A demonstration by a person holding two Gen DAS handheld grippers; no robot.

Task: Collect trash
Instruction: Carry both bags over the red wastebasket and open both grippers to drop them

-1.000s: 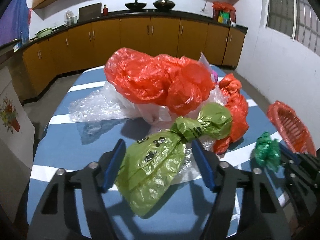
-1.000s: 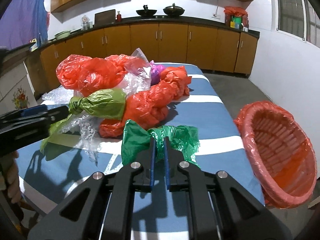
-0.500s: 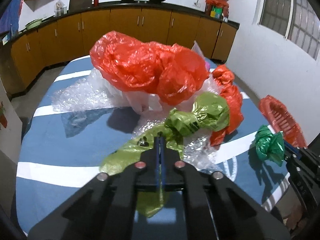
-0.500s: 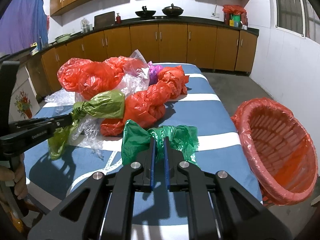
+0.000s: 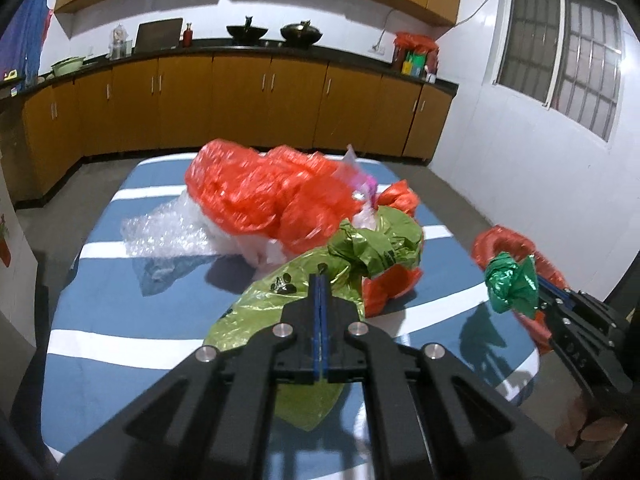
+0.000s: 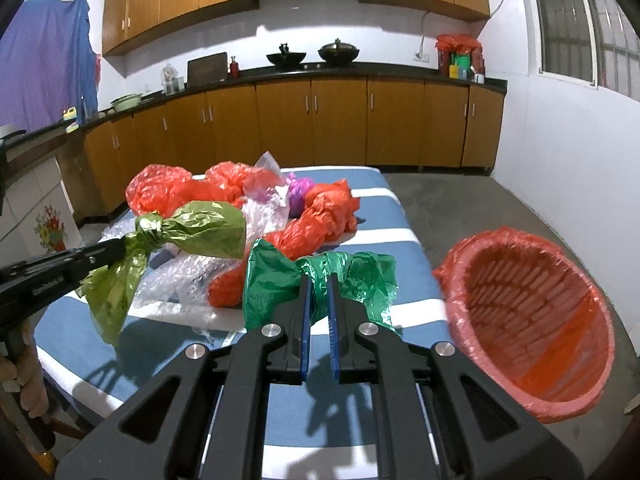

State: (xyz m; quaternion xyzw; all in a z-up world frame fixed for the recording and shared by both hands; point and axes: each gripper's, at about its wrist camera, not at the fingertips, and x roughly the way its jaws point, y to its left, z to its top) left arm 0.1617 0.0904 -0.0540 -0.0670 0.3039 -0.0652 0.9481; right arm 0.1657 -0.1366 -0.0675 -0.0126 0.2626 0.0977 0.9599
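Note:
My left gripper (image 5: 321, 276) is shut on a knotted olive-green plastic bag (image 5: 376, 244) and holds it lifted above the blue striped table (image 5: 100, 312); the bag also shows in the right wrist view (image 6: 200, 228), hanging from the left gripper (image 6: 120, 252). My right gripper (image 6: 318, 280) is shut on a dark green plastic bag (image 6: 276, 276), which shows in the left wrist view (image 5: 512, 284) held up in front of the basket. A red basket lined with red plastic (image 6: 528, 324) stands off the table's right edge.
More trash lies on the table: large red bags (image 5: 264, 196), a twisted red bag (image 6: 320, 220), bubble wrap (image 5: 164, 232), clear plastic and a purple scrap (image 6: 300, 192). Brown cabinets (image 6: 340, 120) run along the far wall.
My left gripper closed on the olive-green bag and has lifted it off the table. My right gripper has raised the dark green bag a little, still shut on it.

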